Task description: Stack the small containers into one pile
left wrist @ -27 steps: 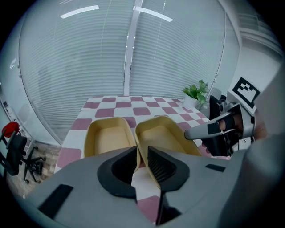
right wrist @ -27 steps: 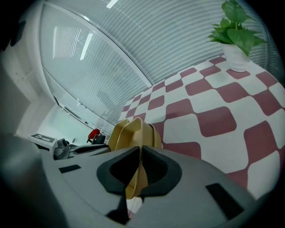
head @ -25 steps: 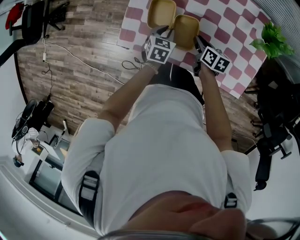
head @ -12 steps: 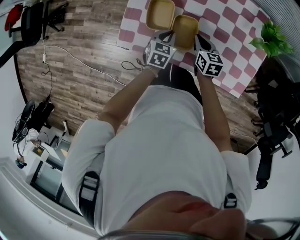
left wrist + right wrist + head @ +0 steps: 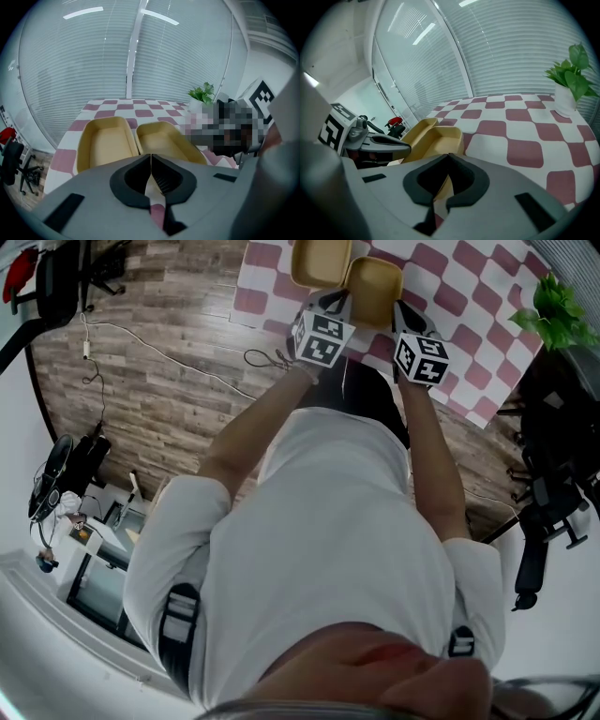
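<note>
Right gripper [image 5: 447, 157] just scooted in beside left gripper [image 5: 151, 158], both jaws pinched together, holding nothing. Left tan container [image 5: 322, 261] and right tan container [image 5: 375, 279] sit side by side on the checkered surface [image 5: 450, 296], nothing stacked yet.

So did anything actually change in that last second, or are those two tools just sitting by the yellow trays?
Only slightly. The right gripper swung a little inward, toward the left gripper. Nothing was taken hold of or let go. Unchanged: both grippers have their fingers closed on nothing, and the left container and the right container sit side by side, unstacked, on the checked cloth.
</note>
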### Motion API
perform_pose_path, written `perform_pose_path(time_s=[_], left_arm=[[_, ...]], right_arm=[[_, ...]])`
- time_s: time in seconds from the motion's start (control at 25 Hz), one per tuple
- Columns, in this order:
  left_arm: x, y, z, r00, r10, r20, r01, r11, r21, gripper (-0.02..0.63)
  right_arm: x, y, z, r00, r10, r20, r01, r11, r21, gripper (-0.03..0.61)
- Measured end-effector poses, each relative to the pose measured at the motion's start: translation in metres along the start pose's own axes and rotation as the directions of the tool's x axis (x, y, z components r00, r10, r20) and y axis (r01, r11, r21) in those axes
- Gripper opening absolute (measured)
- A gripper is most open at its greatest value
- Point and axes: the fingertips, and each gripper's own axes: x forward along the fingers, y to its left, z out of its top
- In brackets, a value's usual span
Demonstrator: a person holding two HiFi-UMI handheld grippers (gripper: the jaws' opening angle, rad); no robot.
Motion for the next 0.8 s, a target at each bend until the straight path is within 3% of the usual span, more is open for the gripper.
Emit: perform_pose_path(time_s=[0.24,0.48,0.64,0.8], left_arm=[[-0.011,-0.001,0.009,1.000,0.001,0.021,-0.001,1.000,-0.020,0.038],[-0.058,-0.007,0.053,0.990,0.011,0.144,-0.009,1.000,-0.012,0.038],[-0.090,-0.013,0.082,0.975,0.002,0.222,0.010,0.998,-0.054,0.038],[-0.115,-0.022,0.107,0.958,-0.005,0.288,0.015,0.999,-0.033,0.038]], right_arm=[[-0.013,0.005,0.014,0.999,0.001,0.045,-0.001,1.000,-0.009,0.034],[-0.063,0.020,0.067,0.982,-0.007,0.187,0.022,0.997,-0.080,0.032],[-0.095,0.032,0.100,0.962,-0.012,0.273,0.047,0.991,-0.123,0.032],[-0.121,0.041,0.124,0.941,-0.013,0.338,0.067,0.987,-0.149,0.032]])
